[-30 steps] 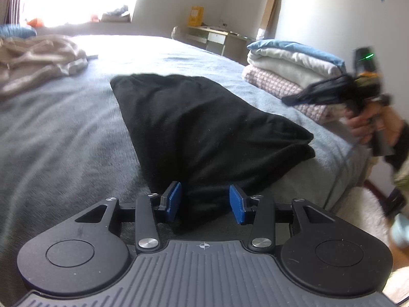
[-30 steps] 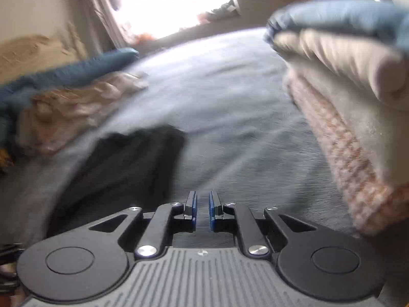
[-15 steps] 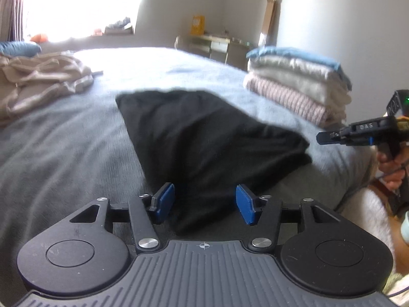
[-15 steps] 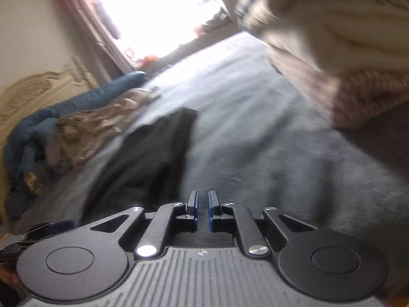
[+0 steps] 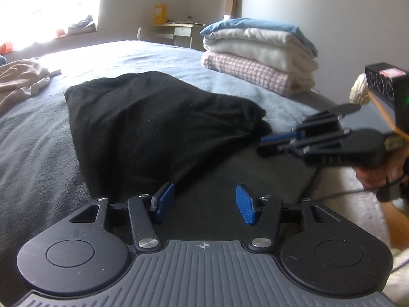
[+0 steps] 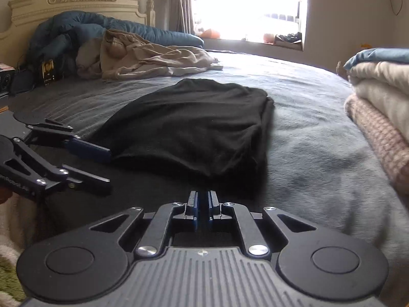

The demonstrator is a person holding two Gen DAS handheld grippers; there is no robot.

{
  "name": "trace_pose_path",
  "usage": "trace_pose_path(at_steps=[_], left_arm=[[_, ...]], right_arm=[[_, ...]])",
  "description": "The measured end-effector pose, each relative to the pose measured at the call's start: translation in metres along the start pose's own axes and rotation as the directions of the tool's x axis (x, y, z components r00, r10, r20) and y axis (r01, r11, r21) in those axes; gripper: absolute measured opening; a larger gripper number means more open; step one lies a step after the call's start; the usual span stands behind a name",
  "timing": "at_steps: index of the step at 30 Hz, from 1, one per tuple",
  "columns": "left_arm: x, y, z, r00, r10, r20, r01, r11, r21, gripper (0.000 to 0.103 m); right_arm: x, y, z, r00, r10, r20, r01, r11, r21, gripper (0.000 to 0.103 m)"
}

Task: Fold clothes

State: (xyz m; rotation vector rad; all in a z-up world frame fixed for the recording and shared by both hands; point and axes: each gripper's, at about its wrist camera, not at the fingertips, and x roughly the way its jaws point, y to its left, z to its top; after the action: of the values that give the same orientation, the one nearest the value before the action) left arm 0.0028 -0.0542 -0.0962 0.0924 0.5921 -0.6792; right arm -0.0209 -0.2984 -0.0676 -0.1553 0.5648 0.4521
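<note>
A black garment (image 5: 158, 125) (image 6: 202, 125) lies folded on the grey bed cover, near the foot edge. My left gripper (image 5: 204, 202) hovers open just short of its near corner, with nothing between the blue pads. My right gripper (image 6: 203, 204) is shut and empty, low over the bed in front of the garment's near edge. Each gripper shows in the other's view: the right gripper (image 5: 265, 145) to the garment's right, the left gripper (image 6: 107, 165) at its left corner.
A stack of folded blankets (image 5: 258, 56) (image 6: 378, 102), blue, cream and pink, sits at the bed's right side. Crumpled beige clothing (image 6: 150, 56) (image 5: 20, 84) and a blue duvet (image 6: 84, 33) lie by the headboard. A hand (image 5: 378, 171) holds the right gripper. The bed edge runs below the grippers.
The right gripper swung from beside the blanket stack down and left to the garment's near edge, still shut. The left gripper backed off slightly and its jaws widened.
</note>
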Motion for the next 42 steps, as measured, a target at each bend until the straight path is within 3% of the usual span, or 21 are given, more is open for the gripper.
trace_pose_path(at_steps=[4, 8, 13, 15, 21, 24, 26, 29, 31, 33, 37, 39, 42], left_arm=[[-0.001, 0.008, 0.024, 0.997, -0.018, 0.07, 0.017, 1.0, 0.007, 0.054], [0.029, 0.027, 0.058, 0.992, 0.023, 0.123, -0.024, 1.0, 0.011, 0.055], [0.077, 0.053, 0.061, 0.994, 0.106, 0.017, -0.105, 0.993, -0.061, 0.053], [0.066, 0.048, 0.046, 0.996, 0.086, 0.027, -0.084, 0.995, -0.058, 0.054], [0.024, 0.033, 0.008, 0.997, 0.065, 0.049, -0.06, 0.993, -0.1, 0.055], [0.016, 0.031, 0.011, 0.997, 0.065, 0.051, -0.058, 0.991, -0.122, 0.056], [0.013, 0.03, 0.016, 0.997, 0.067, 0.05, -0.06, 0.99, -0.126, 0.056], [0.024, 0.022, 0.024, 0.982, 0.182, -0.039, -0.185, 0.978, -0.092, 0.056], [0.026, 0.021, 0.024, 0.971, 0.227, -0.08, -0.234, 0.967, -0.096, 0.056], [0.019, 0.022, 0.02, 0.967, 0.239, -0.093, -0.249, 0.96, -0.124, 0.056], [0.007, 0.022, 0.018, 0.958, 0.265, -0.114, -0.281, 0.945, -0.165, 0.056], [0.001, 0.022, 0.02, 0.953, 0.278, -0.119, -0.296, 0.936, -0.189, 0.056], [-0.002, 0.023, 0.024, 0.939, 0.31, -0.149, -0.336, 0.919, -0.206, 0.056]], right_arm=[[0.0, -0.006, 0.043, 0.993, 0.022, 0.117, -0.022, 1.0, -0.002, 0.009], [0.06, -0.022, 0.082, 0.995, 0.013, 0.103, -0.022, 0.996, 0.09, 0.011], [0.091, -0.032, 0.064, 1.0, 0.006, 0.027, -0.009, 0.992, 0.127, 0.011], [0.102, -0.036, 0.056, 1.0, 0.004, -0.004, -0.003, 0.99, 0.14, 0.011], [0.021, -0.029, 0.005, 0.998, -0.062, 0.001, 0.061, 0.994, 0.089, 0.011], [0.0, -0.02, 0.021, 0.994, -0.107, 0.036, 0.105, 0.993, 0.051, 0.011], [-0.004, -0.015, 0.037, 0.991, -0.091, 0.102, 0.087, 0.995, 0.043, 0.012], [0.014, -0.007, 0.046, 0.991, -0.051, 0.123, 0.046, 0.998, 0.046, 0.012], [0.029, -0.006, 0.036, 0.995, -0.067, 0.069, 0.064, 0.997, 0.046, 0.012], [0.033, -0.009, 0.015, 0.992, -0.123, -0.005, 0.123, 0.991, 0.048, 0.011], [-0.001, -0.018, -0.003, 0.988, -0.148, -0.032, 0.151, 0.978, 0.144, 0.012], [-0.014, -0.011, 0.001, 0.979, -0.203, -0.011, 0.203, 0.973, 0.109, 0.014], [-0.019, -0.001, 0.018, 0.985, -0.154, 0.075, 0.145, 0.983, 0.116, 0.014]])
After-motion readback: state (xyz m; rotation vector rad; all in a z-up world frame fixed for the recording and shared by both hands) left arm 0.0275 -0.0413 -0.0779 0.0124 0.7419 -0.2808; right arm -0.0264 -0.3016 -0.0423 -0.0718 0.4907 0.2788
